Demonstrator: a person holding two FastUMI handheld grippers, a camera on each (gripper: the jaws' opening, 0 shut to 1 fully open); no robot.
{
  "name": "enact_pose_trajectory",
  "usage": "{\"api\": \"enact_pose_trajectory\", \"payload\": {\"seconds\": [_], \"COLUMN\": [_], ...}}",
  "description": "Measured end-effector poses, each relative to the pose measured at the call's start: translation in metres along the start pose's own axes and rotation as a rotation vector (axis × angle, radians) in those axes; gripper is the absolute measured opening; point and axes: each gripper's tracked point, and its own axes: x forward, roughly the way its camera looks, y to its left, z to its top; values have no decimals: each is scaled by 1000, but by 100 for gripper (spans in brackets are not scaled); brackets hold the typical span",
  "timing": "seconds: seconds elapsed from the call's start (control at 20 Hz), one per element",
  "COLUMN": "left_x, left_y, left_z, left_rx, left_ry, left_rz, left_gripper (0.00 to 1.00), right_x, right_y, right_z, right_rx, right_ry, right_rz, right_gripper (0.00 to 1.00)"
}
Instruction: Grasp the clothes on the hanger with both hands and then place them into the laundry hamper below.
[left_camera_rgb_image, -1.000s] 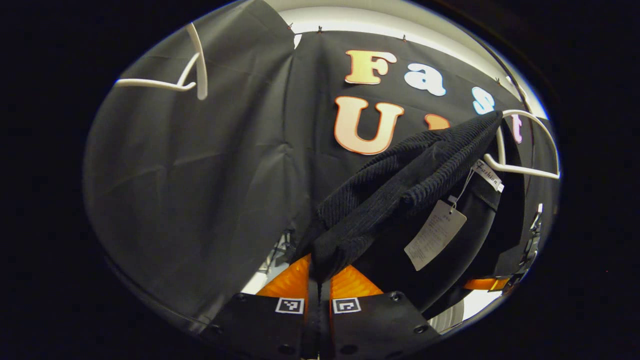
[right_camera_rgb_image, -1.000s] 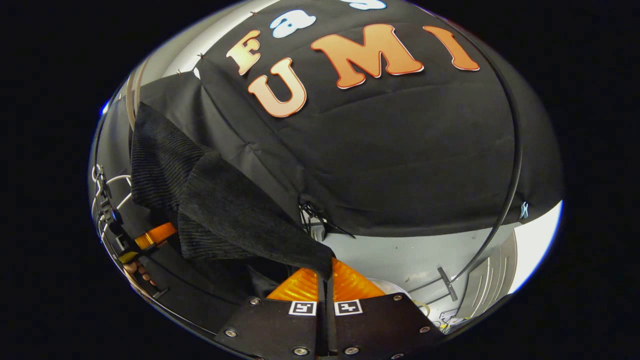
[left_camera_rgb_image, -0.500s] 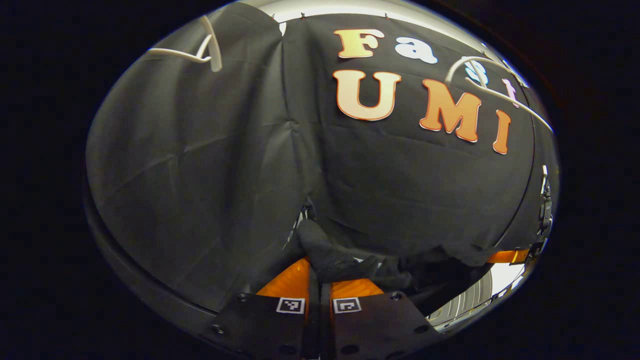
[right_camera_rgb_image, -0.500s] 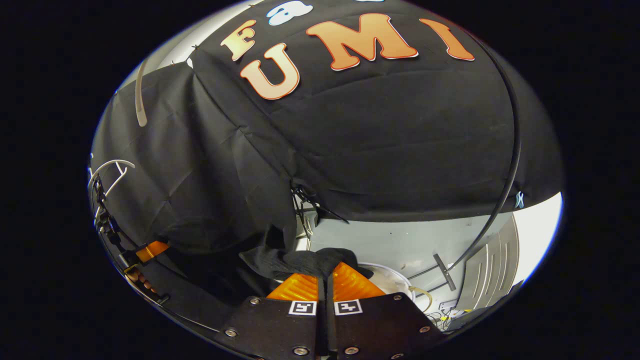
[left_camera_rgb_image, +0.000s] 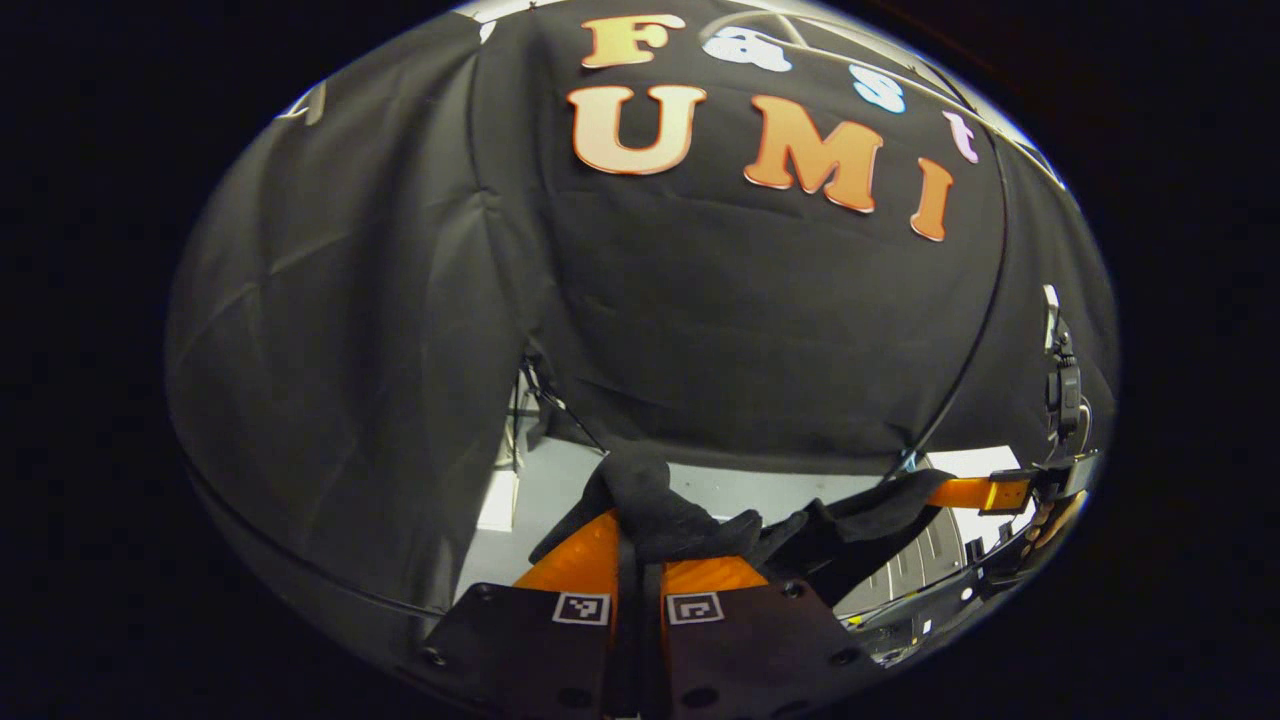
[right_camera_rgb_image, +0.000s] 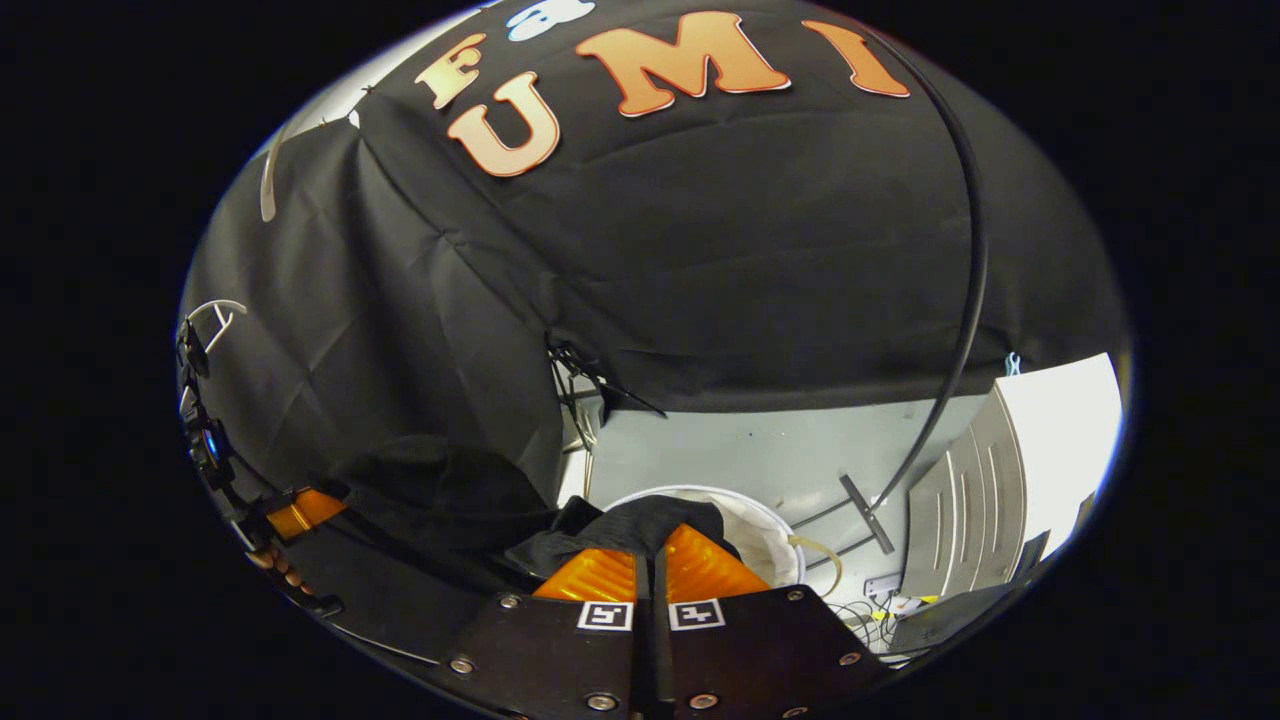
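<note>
A: Both grippers have the black garment (left_camera_rgb_image: 680, 515) off the hanger. The left gripper (left_camera_rgb_image: 637, 560) has its fingers clamped on a bunched fold, which sits right at the tips. The right gripper (right_camera_rgb_image: 650, 560) pinches another fold the same way.

B: Where's the laundry hamper?

A: In the right gripper view the white laundry hamper (right_camera_rgb_image: 775, 530) lies just beyond the fingers and slightly right of them, its rim half hidden by the cloth. I can't make it out ahead of the left fingers.

B: So what could go wrong?

A: The cloth sags in a loose span between the two grippers. I'd judge that if one side lets go before that span is over the opening, a trailing part may drape over the rim or slide to the grey floor (right_camera_rgb_image: 720, 450).

B: Anything else?

A: Each pinch holds only a small fold, so a jerk might pull it free. The black cable (right_camera_rgb_image: 965, 290) hangs off to the right, near enough to snag a swinging sleeve.
</note>
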Motion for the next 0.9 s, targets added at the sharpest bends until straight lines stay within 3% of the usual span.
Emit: {"api": "enact_pose_trajectory", "payload": {"seconds": [0.45,0.6,0.9], "left_x": [23,30,54], "left_y": [-77,-92,-88], "left_z": [-37,-52,-97], "left_rx": [29,27,30], "left_ry": [230,288,402], "left_rz": [-137,-140,-113], "left_gripper": [7,5,11], "right_x": [24,37,53], "right_y": [-34,-40,-50], "right_z": [-65,-79,-104], "right_rx": [33,33,1], "right_ry": [97,133,225], "right_rz": [-128,-158,-180], "right_gripper": [0,1,5]}}
